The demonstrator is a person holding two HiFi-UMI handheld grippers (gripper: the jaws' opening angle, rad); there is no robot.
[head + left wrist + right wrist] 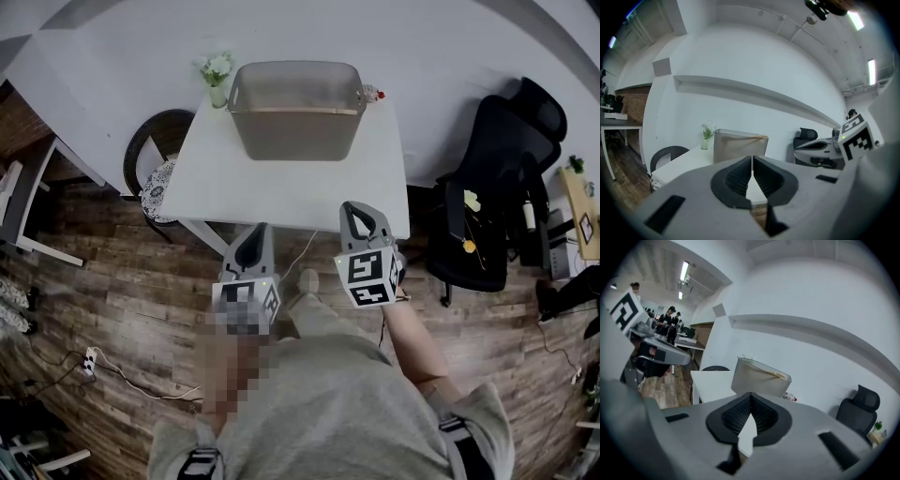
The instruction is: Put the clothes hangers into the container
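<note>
A grey, open-topped container [295, 139] stands at the back of the white table [281, 192]; it also shows in the left gripper view as the container [739, 146] and in the right gripper view as the container [759, 377]. No clothes hanger shows in any view. My left gripper [253, 234] hangs just off the table's front edge, shut with nothing between its jaws, as the left gripper [752, 161] confirms in its own view. My right gripper [362, 212] is over the front right part of the table. It is the right gripper [750, 400] in its own view, also shut and empty.
A small vase of flowers [217, 80] stands left of the container and a small red-capped bottle [373, 94] right of it. A dark round chair [155, 159] sits at the table's left, a black office chair [502, 187] at its right. Wooden floor lies below.
</note>
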